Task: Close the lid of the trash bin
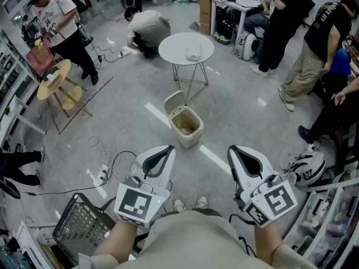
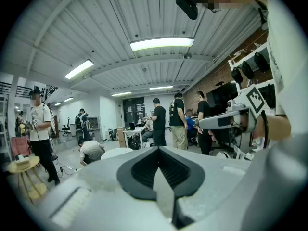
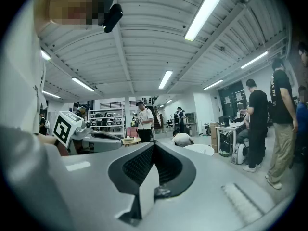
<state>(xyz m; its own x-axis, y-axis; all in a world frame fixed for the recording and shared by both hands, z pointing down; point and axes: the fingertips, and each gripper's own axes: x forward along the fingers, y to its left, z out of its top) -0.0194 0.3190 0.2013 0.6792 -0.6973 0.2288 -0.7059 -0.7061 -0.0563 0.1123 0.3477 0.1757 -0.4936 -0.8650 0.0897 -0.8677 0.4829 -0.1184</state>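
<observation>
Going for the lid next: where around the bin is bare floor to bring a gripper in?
Bare floor borders the trash bin on its near side and right, toward the shoes. Behind, its raised lid and the round table crowd; cables lie left.

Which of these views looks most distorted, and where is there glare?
Left gripper view: strong fisheye, dark corners, ceiling light blown out, left gripper soft up close. Right gripper view: same fisheye, right gripper soft. Head view: evenly lit, trash bin sharp, mildly bowed.
</observation>
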